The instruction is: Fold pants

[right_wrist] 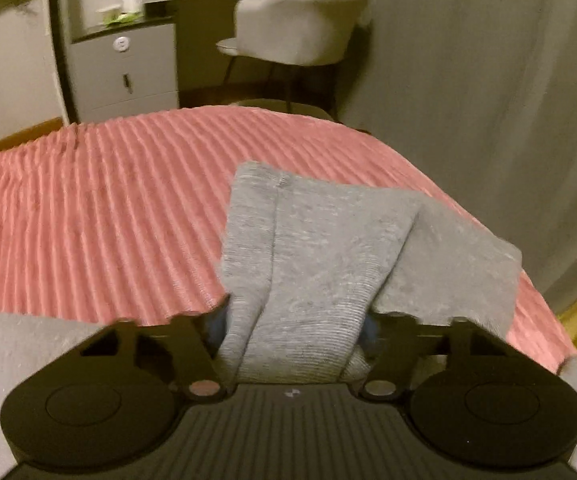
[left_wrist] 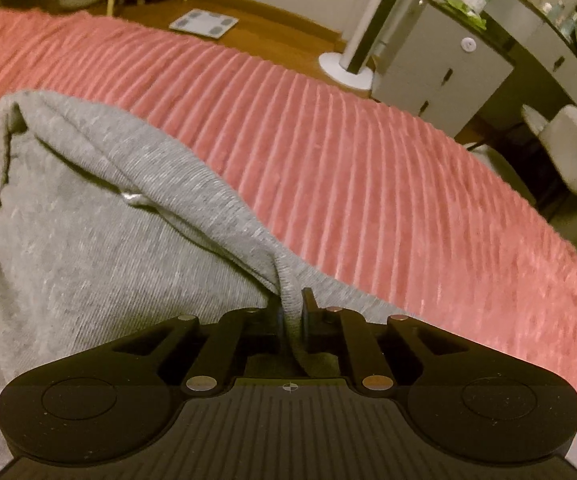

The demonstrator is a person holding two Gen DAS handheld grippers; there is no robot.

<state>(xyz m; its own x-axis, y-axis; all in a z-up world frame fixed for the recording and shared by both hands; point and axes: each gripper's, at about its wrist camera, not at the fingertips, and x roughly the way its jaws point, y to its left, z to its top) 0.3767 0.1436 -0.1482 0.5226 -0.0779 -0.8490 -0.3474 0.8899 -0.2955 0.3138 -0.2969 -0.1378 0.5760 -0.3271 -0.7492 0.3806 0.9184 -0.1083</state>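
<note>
The left tongs (left_wrist: 291,312) are pinching a narrow hem of the grey knit pants (left_wrist: 88,220), which are lying on the pink ribbed bedspread (left_wrist: 328,152); the right tongs (right_wrist: 294,324), wider apart, are clasping a bunched fold near the bed's far corner.

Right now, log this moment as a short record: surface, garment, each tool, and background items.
surface: pink ribbed bedspread
garment: grey pants, bunched and partly lifted off the bedspread
left tool: shut on a narrow pinch of the pants' edge
right tool: jaws set wider, a thick bunch of fabric between them; whether it clamps is unclear
background: white drawer cabinet, pale upholstered chair, tower fan, bathroom scale on the wooden floor
fold stage: not yet laid flat
</note>
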